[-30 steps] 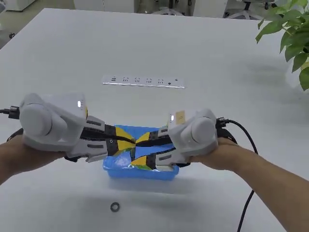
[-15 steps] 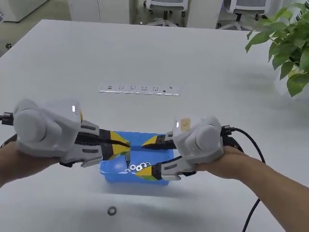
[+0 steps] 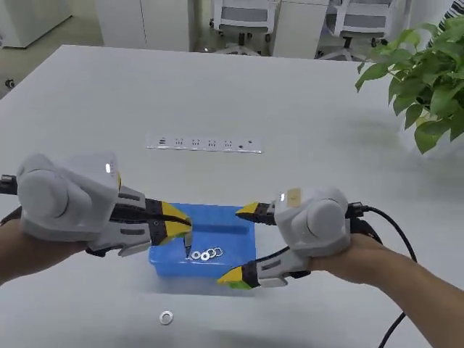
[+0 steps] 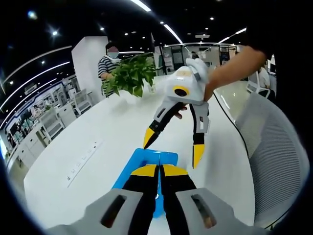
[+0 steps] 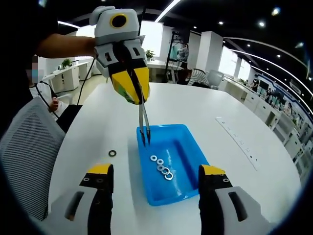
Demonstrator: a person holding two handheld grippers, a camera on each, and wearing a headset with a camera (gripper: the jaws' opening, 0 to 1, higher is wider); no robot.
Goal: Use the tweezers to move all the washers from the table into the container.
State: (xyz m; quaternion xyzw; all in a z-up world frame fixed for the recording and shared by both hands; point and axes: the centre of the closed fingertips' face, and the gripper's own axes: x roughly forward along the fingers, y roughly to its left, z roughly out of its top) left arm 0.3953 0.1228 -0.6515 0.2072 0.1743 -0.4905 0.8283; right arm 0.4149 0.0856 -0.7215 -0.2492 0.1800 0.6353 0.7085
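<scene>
One loose washer (image 3: pixel 166 317), flat on the desk near its near edge, apart from the container (image 3: pixel 233 226), off its near-left corner. Inside the container: row of washers (image 3: pixel 205 254). The tweezers (image 3: pixel 187 245) stand near upright, tips down in the container, pinched in the pressed-together left gripper (image 3: pixel 183 226), the nearer one to the loose washer. The right gripper (image 3: pixel 230 243) is spread and empty. A second ago both grippers met over the container; now they are apart.
</scene>
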